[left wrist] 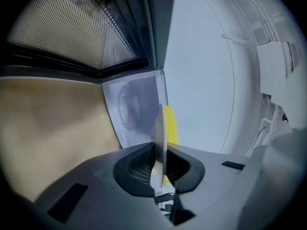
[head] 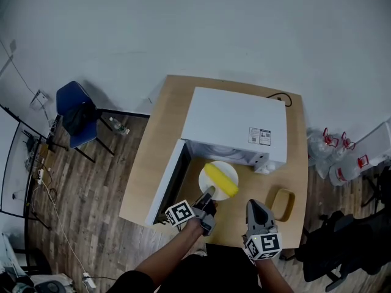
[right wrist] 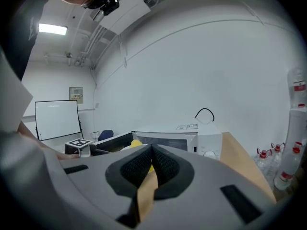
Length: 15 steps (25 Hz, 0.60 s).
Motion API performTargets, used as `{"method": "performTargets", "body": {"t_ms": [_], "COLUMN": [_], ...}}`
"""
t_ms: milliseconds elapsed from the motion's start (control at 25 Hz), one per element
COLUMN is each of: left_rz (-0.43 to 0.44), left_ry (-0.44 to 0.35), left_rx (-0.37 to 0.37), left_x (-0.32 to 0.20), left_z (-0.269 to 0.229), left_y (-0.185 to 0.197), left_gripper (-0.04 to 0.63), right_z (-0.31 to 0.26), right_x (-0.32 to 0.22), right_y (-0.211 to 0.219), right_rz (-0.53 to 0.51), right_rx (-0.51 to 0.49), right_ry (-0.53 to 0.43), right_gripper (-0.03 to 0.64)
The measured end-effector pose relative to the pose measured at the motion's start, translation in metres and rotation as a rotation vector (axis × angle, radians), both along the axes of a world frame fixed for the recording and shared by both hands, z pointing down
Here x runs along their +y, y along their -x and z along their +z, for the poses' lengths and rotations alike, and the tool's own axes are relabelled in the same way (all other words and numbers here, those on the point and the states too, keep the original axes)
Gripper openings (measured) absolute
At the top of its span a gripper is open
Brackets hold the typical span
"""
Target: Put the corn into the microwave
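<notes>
A yellow corn cob (head: 221, 180) lies on a white plate (head: 211, 174) just in front of the white microwave (head: 235, 124), whose door (head: 166, 185) hangs open to the left. My left gripper (head: 208, 195) is shut on the plate's near rim. In the left gripper view the plate (left wrist: 160, 128) shows edge-on between the pads of the left gripper (left wrist: 159, 152), with the corn (left wrist: 171, 124) behind it and the open cavity (left wrist: 135, 107) ahead. My right gripper (head: 255, 209) hovers to the right, shut with nothing in it; the right gripper (right wrist: 151, 150) faces the microwave (right wrist: 192, 139).
The microwave stands on a wooden table (head: 146, 170). A small tan tray (head: 283, 204) lies on the table by my right gripper. A blue chair (head: 76, 112) stands on the floor to the left, and water jugs (head: 339, 157) to the right.
</notes>
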<state>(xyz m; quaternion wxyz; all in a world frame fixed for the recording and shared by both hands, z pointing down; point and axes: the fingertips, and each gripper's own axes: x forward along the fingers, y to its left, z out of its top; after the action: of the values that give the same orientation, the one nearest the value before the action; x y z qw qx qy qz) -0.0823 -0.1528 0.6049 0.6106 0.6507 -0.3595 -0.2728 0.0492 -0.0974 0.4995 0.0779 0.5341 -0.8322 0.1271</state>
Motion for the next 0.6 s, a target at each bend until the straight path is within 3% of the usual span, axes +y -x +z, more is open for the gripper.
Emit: {"method": "performTargets", "body": {"t_ms": [600], "left_rz": [-0.042], "left_ry": [0.036], "left_rx": [-0.014], "left_x": [-0.096], "left_z": [0.062], "left_y": [-0.022], "left_gripper": [0.026], "right_z": [0.031], "right_x": [-0.070], "right_y": [-0.014], "right_rz": [-0.059], "right_rx": [-0.023], "right_ry": [0.036], "right_gripper": [0.058]}}
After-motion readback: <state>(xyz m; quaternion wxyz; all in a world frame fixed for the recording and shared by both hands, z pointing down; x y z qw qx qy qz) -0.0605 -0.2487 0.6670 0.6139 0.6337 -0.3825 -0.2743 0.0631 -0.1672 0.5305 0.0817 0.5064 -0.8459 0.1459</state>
